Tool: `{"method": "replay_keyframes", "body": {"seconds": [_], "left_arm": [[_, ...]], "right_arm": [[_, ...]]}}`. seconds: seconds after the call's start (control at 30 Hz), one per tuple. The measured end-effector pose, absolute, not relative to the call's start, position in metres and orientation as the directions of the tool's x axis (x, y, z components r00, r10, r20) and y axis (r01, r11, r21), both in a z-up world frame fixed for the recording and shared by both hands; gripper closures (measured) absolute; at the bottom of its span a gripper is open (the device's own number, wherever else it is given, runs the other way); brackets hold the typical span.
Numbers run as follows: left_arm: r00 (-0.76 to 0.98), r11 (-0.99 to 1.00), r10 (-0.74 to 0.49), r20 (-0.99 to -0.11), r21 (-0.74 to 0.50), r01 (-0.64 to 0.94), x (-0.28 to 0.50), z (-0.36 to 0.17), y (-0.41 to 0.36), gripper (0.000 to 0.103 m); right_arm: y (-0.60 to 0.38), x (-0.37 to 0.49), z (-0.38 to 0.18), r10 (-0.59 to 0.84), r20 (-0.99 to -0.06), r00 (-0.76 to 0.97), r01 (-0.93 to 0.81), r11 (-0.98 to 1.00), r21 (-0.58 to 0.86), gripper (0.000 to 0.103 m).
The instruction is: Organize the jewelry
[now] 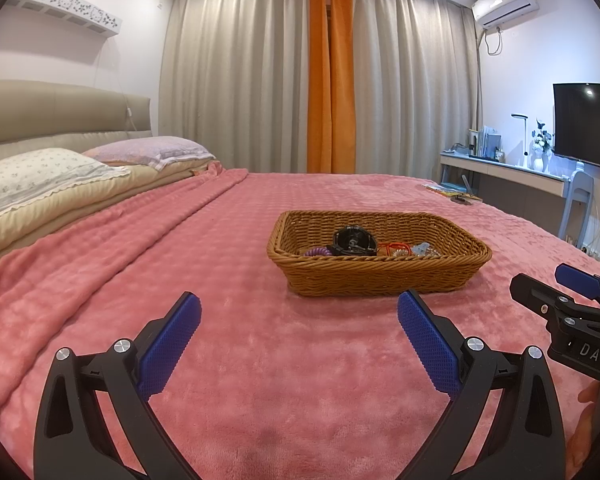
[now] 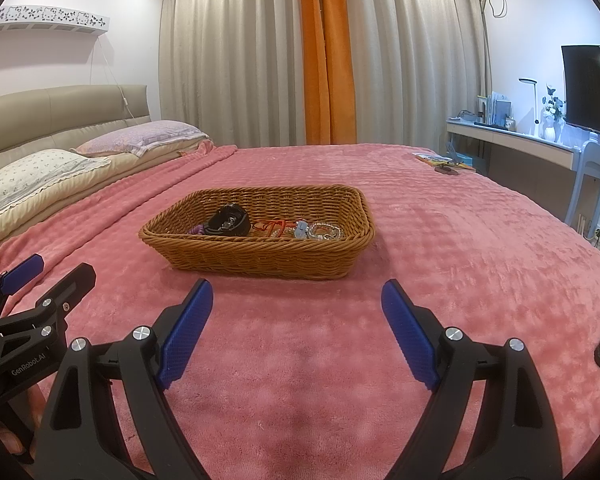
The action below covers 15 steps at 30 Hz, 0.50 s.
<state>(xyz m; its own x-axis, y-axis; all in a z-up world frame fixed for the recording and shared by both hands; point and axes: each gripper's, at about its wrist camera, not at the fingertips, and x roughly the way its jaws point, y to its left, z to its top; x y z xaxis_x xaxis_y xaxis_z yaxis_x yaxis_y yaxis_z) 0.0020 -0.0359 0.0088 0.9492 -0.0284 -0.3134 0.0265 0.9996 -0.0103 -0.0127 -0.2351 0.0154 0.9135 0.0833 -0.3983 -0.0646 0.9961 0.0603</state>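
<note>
A brown wicker basket (image 2: 256, 236) sits on the pink plush blanket (image 2: 440, 264) of a bed, at about twelve o'clock from both grippers and well ahead of their tips. Inside it lies the jewelry in a loose heap: a black watch (image 2: 227, 220) toward nine o'clock, a purple coiled band (image 2: 197, 229) just beside it at the near left, a red cord (image 2: 271, 225) in the middle, and a cluster of clear beaded bracelets (image 2: 325, 232) toward three o'clock; a small pale blue piece sits between cord and beads, too small to name. The left gripper (image 1: 299, 318) has its blue pads spread wide with nothing between them, and the right gripper (image 2: 297, 303) likewise stands wide apart and empty above the blanket. These pieces look light and small. The watch seems the stiffest and easiest, best pinched across its strap or case. The cord and coil are probably soft and liable to snag neighbours, so a grip at a free loop seems wise. The beads look slick and may slide between the pads; the light basket may shift on the plush.
</note>
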Motion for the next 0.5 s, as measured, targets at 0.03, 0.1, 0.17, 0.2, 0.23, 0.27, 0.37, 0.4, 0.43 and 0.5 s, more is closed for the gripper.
{"method": "replay_keyframes", "body": {"seconds": [0.03,0.1,0.17,0.2,0.23,0.27,0.37,0.4,0.43,0.5], "left_arm": [[0.949,1.000,-0.028,-0.314,-0.010,0.027,0.0019,0.0087,-0.0358,0.008],[0.949,1.000,-0.028,-0.314,-0.011,0.026,0.0018,0.0087,-0.0357,0.008],[0.949,1.000,-0.028,-0.314,-0.011,0.026,0.0021,0.0089,-0.0360,0.008],[0.949,1.000,-0.028,-0.313,-0.010,0.026,0.0022,0.0090,-0.0360,0.008],[0.949,1.000,-0.028,-0.314,-0.010,0.026,0.0021,0.0089,-0.0359,0.008],[0.949,1.000,-0.028,-0.314,-0.011,0.026,0.0022,0.0090,-0.0360,0.008],[0.949,1.000,-0.028,-0.314,-0.010,0.026,0.0018,0.0088,-0.0358,0.008],[0.949,1.000,-0.028,-0.314,-0.010,0.026,0.0020,0.0088,-0.0359,0.008],[0.949,1.000,-0.028,-0.314,-0.010,0.026,0.0018,0.0088,-0.0358,0.008],[0.949,1.000,-0.028,-0.313,-0.010,0.026,0.0022,0.0090,-0.0360,0.008]], "right_arm": [[-0.2352,-0.0127,0.0154,0.084,-0.398,0.913,-0.065,0.996,0.060,0.021],[-0.2352,-0.0128,0.0151,0.083,-0.399,0.913,-0.065,0.996,0.061,0.021],[-0.2352,-0.0128,0.0153,0.084,-0.398,0.913,-0.065,0.996,0.060,0.021],[-0.2352,-0.0127,0.0155,0.083,-0.398,0.914,-0.065,0.996,0.059,0.020],[-0.2352,-0.0128,0.0155,0.083,-0.398,0.914,-0.065,0.996,0.059,0.018],[-0.2352,-0.0130,0.0154,0.082,-0.397,0.914,-0.064,0.996,0.059,0.018],[-0.2359,-0.0126,0.0150,0.083,-0.396,0.915,-0.065,0.996,0.058,0.017],[-0.2360,-0.0125,0.0147,0.083,-0.397,0.914,-0.065,0.996,0.058,0.017],[-0.2361,-0.0126,0.0146,0.083,-0.397,0.914,-0.065,0.996,0.058,0.017],[-0.2360,-0.0125,0.0148,0.083,-0.396,0.914,-0.065,0.996,0.058,0.017]]}}
